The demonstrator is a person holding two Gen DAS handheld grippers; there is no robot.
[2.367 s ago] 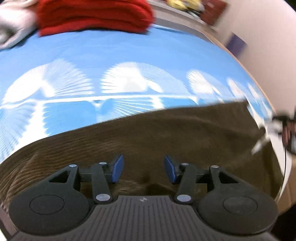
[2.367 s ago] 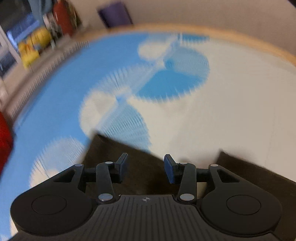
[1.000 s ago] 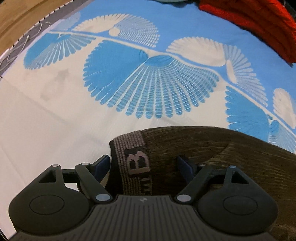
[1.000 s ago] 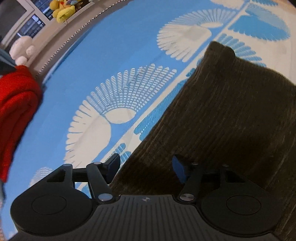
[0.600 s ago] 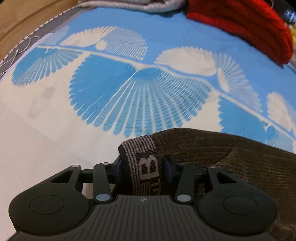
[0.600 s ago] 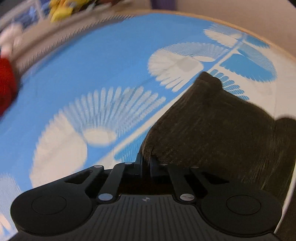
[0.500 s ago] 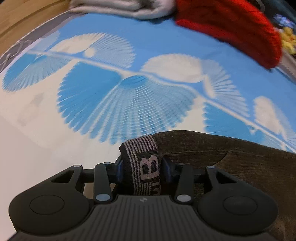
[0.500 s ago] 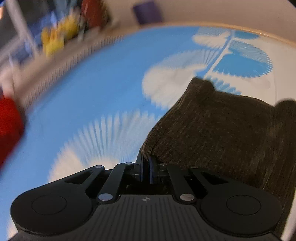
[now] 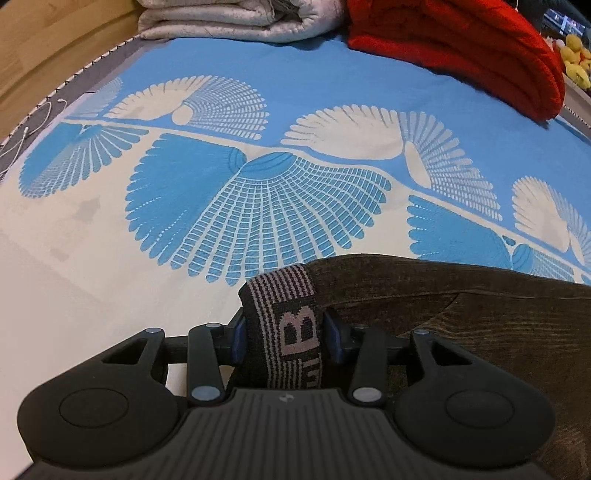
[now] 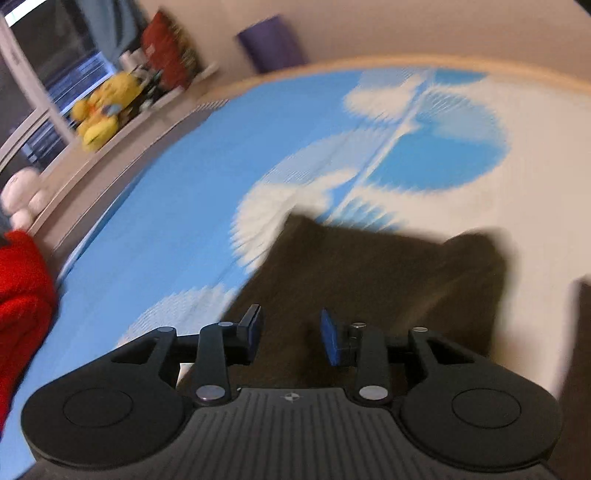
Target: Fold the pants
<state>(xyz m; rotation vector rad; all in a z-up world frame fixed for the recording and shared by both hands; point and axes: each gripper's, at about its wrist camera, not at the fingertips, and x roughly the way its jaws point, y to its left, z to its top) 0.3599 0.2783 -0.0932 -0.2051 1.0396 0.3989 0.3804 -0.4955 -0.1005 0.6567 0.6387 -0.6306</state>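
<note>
Dark brown corduroy pants (image 9: 461, 306) lie on a blue and white patterned bedspread (image 9: 221, 203). Their striped elastic waistband (image 9: 291, 295), with a letter B on it, stands up between the pads of my left gripper (image 9: 286, 328), which is shut on it. In the blurred right wrist view, my right gripper (image 10: 291, 332) hovers over a folded part of the pants (image 10: 388, 266). Its jaws are opening, and the cloth shows below and between them without being pressed by the pads.
A folded red blanket (image 9: 461, 48) and a folded grey-white blanket (image 9: 229, 22) lie at the far end of the bed. A wooden bed frame (image 9: 44, 44) runs along the left. Yellow plush toys (image 10: 99, 107) sit on a sill beyond the bed.
My left gripper closed on the waistband and lifted it slightly. My right gripper closed on the pants edge, then let go and swung away, with its jaws now apart.
</note>
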